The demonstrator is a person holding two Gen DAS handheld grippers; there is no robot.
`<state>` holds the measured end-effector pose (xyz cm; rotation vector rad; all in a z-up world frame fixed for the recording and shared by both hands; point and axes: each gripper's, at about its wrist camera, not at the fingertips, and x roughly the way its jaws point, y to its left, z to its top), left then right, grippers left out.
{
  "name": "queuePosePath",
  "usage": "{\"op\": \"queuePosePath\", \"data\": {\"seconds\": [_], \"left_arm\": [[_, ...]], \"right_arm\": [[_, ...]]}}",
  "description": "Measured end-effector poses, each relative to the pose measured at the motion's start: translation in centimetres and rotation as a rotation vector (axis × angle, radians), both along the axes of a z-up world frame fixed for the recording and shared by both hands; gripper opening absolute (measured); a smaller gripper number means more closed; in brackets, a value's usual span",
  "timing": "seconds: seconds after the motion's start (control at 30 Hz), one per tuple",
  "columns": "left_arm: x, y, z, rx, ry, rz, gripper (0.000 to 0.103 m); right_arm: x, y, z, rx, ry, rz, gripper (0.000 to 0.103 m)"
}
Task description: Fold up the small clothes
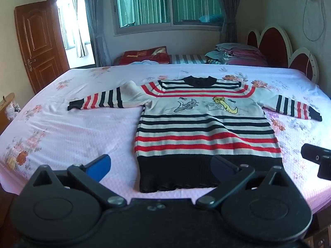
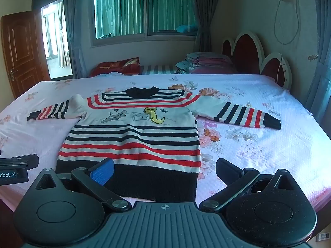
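A small striped sweater (image 1: 204,128) with red, black and white bands and cartoon animals lies flat, face up, on the bed, both sleeves spread out; it also shows in the right wrist view (image 2: 132,136). Its black hem faces me. My left gripper (image 1: 161,167) is open and empty, hovering just before the hem's left part. My right gripper (image 2: 165,171) is open and empty, before the hem's right corner. The right gripper's body shows at the right edge of the left wrist view (image 1: 316,159); the left gripper's body shows in the right wrist view (image 2: 16,167).
The bed (image 1: 72,134) has a pink floral sheet. Folded bedding and pillows (image 1: 235,55) and a red blanket (image 1: 144,55) lie at the far side. A red headboard (image 1: 275,43) stands at right. A wooden door (image 1: 39,45) stands at left.
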<state>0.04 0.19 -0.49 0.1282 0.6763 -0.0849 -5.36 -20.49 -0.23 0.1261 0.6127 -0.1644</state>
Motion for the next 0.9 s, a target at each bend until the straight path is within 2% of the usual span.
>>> {"op": "queuePosePath", "data": {"seconds": [0.9], "left_arm": [[0.42, 0.19, 0.25, -0.008, 0.01, -0.013, 0.103]], "right_arm": [[-0.22, -0.22, 0.42, -0.001, -0.002, -0.021, 0.103]]}}
